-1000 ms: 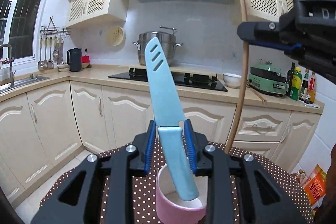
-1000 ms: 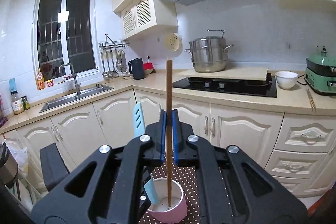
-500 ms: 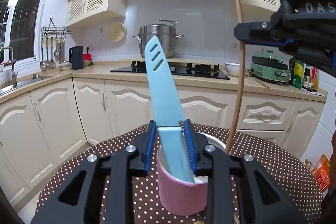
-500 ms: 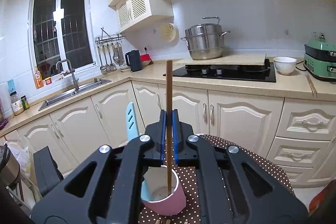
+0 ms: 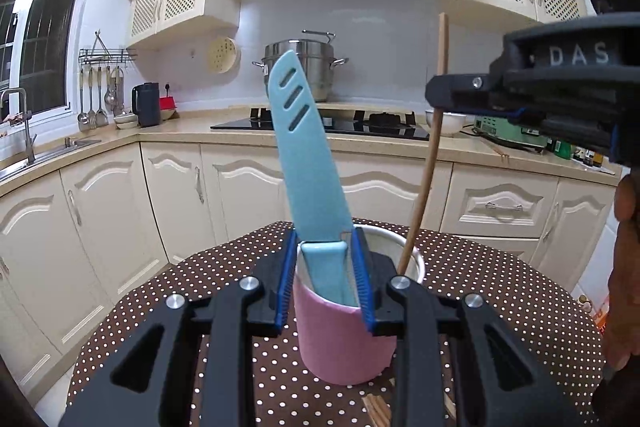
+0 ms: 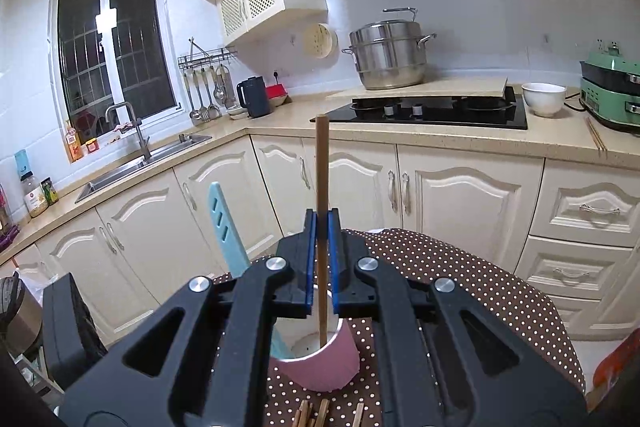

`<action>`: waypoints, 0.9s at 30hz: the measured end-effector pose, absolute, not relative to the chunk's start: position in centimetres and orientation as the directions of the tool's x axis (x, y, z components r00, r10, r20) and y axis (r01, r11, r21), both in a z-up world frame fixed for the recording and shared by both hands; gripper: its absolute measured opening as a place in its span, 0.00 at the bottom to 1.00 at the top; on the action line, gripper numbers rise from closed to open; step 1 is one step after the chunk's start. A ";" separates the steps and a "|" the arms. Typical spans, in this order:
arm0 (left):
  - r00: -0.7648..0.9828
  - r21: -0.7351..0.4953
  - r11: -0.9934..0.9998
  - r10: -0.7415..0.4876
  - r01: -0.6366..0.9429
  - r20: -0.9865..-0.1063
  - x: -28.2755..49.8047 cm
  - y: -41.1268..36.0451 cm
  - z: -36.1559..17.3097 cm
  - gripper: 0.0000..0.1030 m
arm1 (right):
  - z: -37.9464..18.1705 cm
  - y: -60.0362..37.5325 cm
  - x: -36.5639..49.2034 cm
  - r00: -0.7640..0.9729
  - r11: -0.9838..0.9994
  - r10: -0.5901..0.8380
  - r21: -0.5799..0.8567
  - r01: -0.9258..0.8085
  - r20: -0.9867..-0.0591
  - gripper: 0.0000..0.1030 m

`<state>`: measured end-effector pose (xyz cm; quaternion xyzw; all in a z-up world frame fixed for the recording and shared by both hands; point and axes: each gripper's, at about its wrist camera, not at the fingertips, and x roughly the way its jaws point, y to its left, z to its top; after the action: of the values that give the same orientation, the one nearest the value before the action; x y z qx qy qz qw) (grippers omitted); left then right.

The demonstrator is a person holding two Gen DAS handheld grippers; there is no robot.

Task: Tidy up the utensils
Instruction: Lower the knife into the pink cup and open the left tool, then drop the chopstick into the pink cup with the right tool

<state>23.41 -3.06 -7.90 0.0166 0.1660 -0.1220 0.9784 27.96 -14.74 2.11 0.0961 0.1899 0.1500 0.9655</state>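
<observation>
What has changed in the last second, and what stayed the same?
The left gripper lowered the blue knife handle-first into the pink cup; its jaws now look slightly apart. The right gripper lowered the wooden chopstick deeper into the cup, still clamping it.

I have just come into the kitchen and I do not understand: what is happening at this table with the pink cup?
A person holds a gripper in each hand and is loading utensils into the pink cup on the polka-dot tablecloth. The left gripper has its jaws around the handle of a light blue sheathed knife, handle down in the cup. The right gripper holds a wooden chopstick upright, its lower end inside the cup. More chopsticks lie on the table.
</observation>
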 end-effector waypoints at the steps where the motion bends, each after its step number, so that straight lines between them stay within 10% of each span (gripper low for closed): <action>1: 0.912 -0.010 0.969 -0.236 0.248 -0.336 23.4 -3.1 -7.9 0.27 | 2.1 -14.8 27.9 0.882 0.936 0.327 0.244 -0.253 -0.340 0.06; 22: 0.951 0.046 0.989 -0.121 0.140 -0.285 19.2 -2.5 -4.7 0.51 | 2.4 -14.7 26.4 0.879 0.941 0.317 0.237 -0.243 -0.357 0.08; 27: 0.962 0.066 0.994 -0.070 0.091 -0.265 17.4 -2.0 -3.1 0.56 | 2.7 -15.0 25.3 0.890 0.941 0.308 0.248 -0.231 -0.337 0.58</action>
<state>17.42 -2.00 -3.10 0.0390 0.1322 -0.0405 0.9896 25.31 -15.01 2.70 0.1011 0.1891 0.1394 0.9667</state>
